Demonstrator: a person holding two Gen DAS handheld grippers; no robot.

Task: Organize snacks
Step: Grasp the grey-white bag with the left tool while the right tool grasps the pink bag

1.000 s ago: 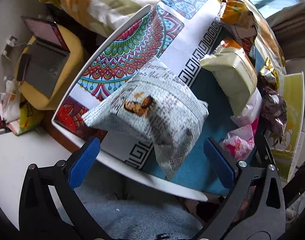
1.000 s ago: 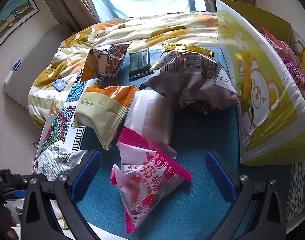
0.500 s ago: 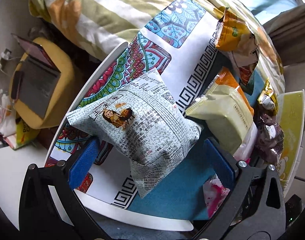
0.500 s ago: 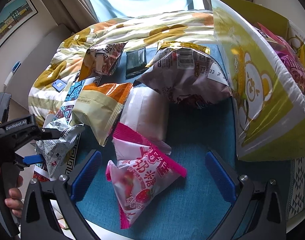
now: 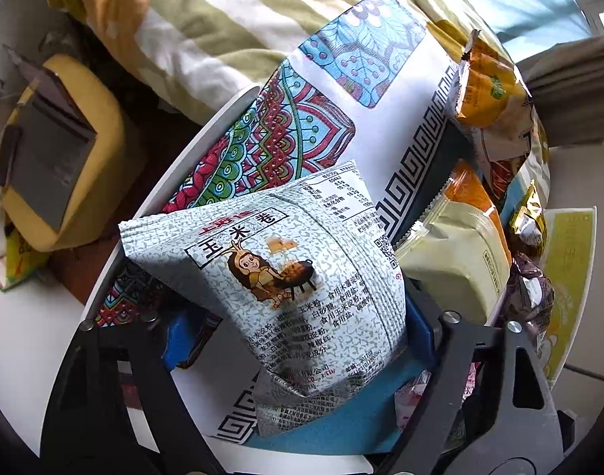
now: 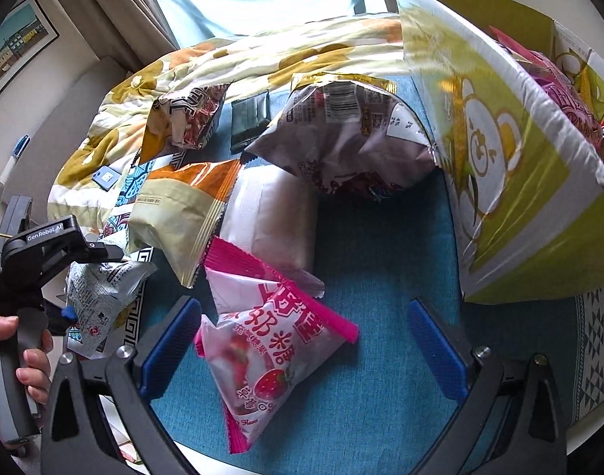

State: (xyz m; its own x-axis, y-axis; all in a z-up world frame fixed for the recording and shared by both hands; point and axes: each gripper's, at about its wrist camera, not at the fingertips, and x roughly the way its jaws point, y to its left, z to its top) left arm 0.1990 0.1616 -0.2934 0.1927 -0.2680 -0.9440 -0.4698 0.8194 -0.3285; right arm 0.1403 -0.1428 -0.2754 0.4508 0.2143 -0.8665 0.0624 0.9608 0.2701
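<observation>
A grey-white patterned snack bag (image 5: 302, 277) lies at the table's left edge, between the blue pads of my left gripper (image 5: 298, 332). Its jaws are closing around the bag. The right pad is at the bag's edge, while a sliver of cloth still shows beside the left pad. In the right wrist view the same bag (image 6: 100, 297) sits under that gripper, held by a person's hand (image 6: 28, 356). My right gripper (image 6: 302, 348) is open, hanging over a pink strawberry candy bag (image 6: 262, 356) without touching it. A yellow-green cartoon box (image 6: 519, 198) holding snacks stands at the right.
On the teal cloth lie a cream-and-orange bag (image 6: 175, 213), a white pack (image 6: 270, 213), a purple bag (image 6: 349, 138), an orange-brown bag (image 6: 183, 118) and a dark wallet (image 6: 250, 118). A floral quilt (image 6: 262, 63) lies behind. The round table's white rim (image 5: 115, 269) drops off at the left.
My left gripper has come forward and down over the grey-white bag, and its pads have drawn in around it. The right gripper has stayed over the pink bag.
</observation>
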